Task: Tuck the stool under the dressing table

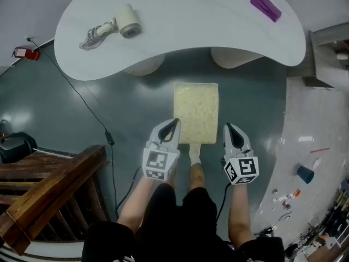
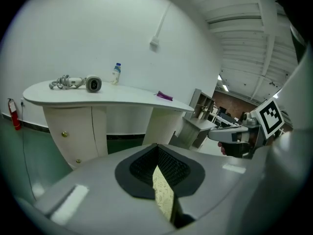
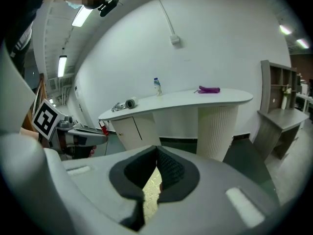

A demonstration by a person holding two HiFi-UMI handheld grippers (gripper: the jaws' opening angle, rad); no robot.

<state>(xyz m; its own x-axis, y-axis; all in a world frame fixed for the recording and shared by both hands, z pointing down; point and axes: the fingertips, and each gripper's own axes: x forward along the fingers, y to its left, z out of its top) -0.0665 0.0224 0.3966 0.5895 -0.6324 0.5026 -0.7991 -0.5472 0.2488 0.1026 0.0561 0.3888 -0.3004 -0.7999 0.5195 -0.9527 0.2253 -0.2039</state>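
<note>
The stool [image 1: 196,112], a rectangular seat in a cream pattern, stands on the green floor just in front of the white dressing table [image 1: 180,31]. My left gripper [image 1: 172,123] is at the seat's near left edge, and my right gripper [image 1: 229,127] is beside its near right corner. Both are shut with nothing held. Whether either touches the seat I cannot tell. In the left gripper view the closed jaws leave only a sliver of the stool [image 2: 164,195] showing below the gripper [image 2: 157,153]. The right gripper view shows the same: gripper [image 3: 157,155] over stool [image 3: 150,195], table [image 3: 195,99] ahead.
On the table lie a hair dryer [image 1: 117,26] with its coiled cord and a purple item [image 1: 264,4]. A black cable [image 1: 82,100] crosses the floor at left, near a wooden frame [image 1: 49,184]. A grey shelf unit [image 1: 327,53] stands right. The person's foot [image 1: 194,154] is by the stool.
</note>
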